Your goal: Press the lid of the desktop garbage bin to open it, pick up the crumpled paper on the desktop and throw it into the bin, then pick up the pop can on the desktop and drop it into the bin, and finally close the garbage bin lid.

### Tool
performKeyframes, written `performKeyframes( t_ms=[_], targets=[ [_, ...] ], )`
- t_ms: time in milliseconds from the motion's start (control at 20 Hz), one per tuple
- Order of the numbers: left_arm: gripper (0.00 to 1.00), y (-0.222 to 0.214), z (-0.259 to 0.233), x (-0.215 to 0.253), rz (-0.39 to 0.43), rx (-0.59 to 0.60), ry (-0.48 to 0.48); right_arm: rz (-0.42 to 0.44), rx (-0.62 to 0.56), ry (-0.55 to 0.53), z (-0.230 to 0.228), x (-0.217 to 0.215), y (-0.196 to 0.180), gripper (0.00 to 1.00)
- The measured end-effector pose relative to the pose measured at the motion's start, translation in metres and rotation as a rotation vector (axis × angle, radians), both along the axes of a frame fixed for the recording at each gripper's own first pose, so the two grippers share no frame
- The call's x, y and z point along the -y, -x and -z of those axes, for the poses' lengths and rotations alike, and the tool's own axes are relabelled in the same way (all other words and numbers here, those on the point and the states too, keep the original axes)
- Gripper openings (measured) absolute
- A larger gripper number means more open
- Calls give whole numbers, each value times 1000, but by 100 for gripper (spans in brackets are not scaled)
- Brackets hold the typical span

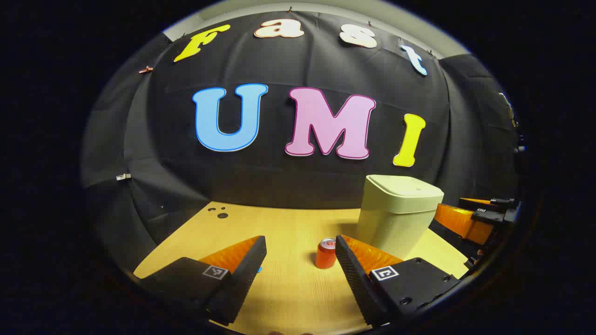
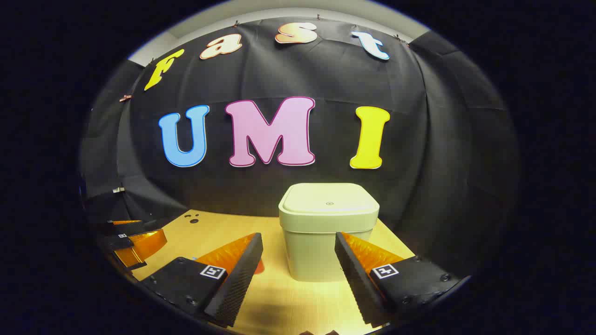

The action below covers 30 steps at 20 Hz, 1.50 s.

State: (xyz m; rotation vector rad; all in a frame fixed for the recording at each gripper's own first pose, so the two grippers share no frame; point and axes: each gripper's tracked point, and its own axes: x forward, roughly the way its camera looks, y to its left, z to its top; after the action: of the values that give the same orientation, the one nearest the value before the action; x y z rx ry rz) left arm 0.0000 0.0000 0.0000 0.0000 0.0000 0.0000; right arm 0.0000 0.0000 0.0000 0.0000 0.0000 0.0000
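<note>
1. In the left gripper view, we see our left gripper (image 1: 300, 267) spread wide with nothing between its fingers. The pop can (image 1: 325, 253) stands upright on the table (image 1: 284, 223), just left of the garbage bin (image 1: 398, 214), whose lid is down.
2. In the right gripper view, our right gripper (image 2: 298, 267) is likewise wide apart and empty, facing the bin (image 2: 328, 230); the left gripper (image 2: 132, 242) shows at far left.
</note>
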Motion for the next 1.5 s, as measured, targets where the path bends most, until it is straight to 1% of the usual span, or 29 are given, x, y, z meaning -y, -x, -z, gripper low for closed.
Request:
performKeyframes(
  t_ms=[350, 700, 1250, 1500],
  targets=[
    [96, -11, 9, 11, -8, -28, 1, 3, -20, -21, 4, 20, -3, 98],
    [96, -13, 15, 17, -8, -43, 0, 3, -28, -43, 4, 28, -5, 97],
    [96, -18, 16, 4, -50, -49, 9, -23, -46, -44, 9, 25, -10, 98],
    [96, -19, 14, 0, -54, -45, 4, -29, -44, -33, 7, 21, -11, 98]
  ],
)
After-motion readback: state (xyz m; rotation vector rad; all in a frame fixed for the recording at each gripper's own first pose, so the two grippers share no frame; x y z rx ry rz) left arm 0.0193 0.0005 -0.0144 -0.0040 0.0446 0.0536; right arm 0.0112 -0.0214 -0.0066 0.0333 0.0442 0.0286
